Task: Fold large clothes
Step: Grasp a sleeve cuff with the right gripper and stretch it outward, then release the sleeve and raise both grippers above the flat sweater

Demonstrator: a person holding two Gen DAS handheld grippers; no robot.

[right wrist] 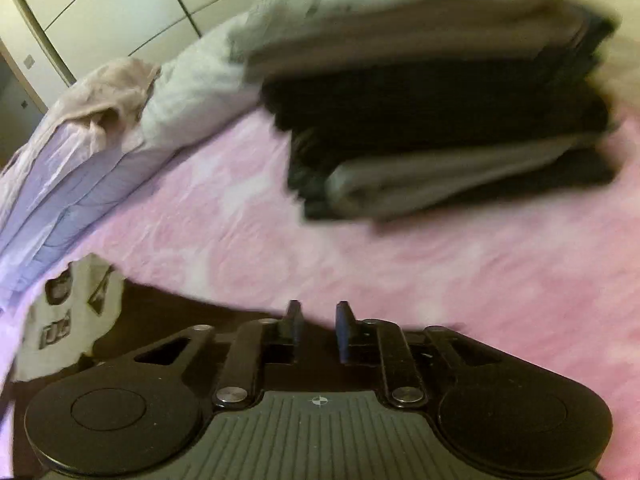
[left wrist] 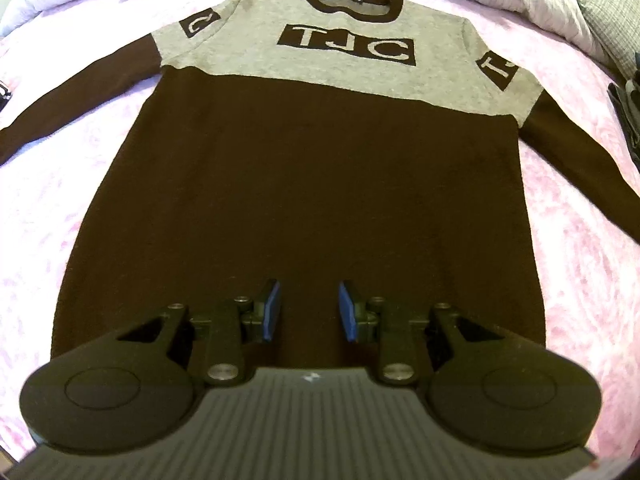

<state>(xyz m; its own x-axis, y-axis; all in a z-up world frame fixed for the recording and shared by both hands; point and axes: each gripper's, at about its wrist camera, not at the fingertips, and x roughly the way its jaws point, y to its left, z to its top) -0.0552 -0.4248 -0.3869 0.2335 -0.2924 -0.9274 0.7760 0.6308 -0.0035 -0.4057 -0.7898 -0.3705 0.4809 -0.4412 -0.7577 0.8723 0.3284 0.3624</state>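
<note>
One sweater lies flat, front up, on the pink bedspread of a bed, its collar at the far end and its hem toward the camera. Its lower body and both sleeves are dark brown; the chest and shoulders are grey, with a dark collar band. Three dark patches with pale letters show on it: a large one across the chest reading "TJC" and one on each upper sleeve. The two sleeves spread outward to either side.

The left gripper hangs over the sweater near its hem, its jaws partly open with blue pads facing each other and nothing between them; only the dark knit shows through the gap.

The right gripper sits over the edge of a dark sleeve, its jaws a narrow way apart and empty in this blurred view. Beyond it one stack of folded clothes rests on the bedspread, grey and black layers, their number unclear. A crumpled quilt lies along the bed's far side.
</note>
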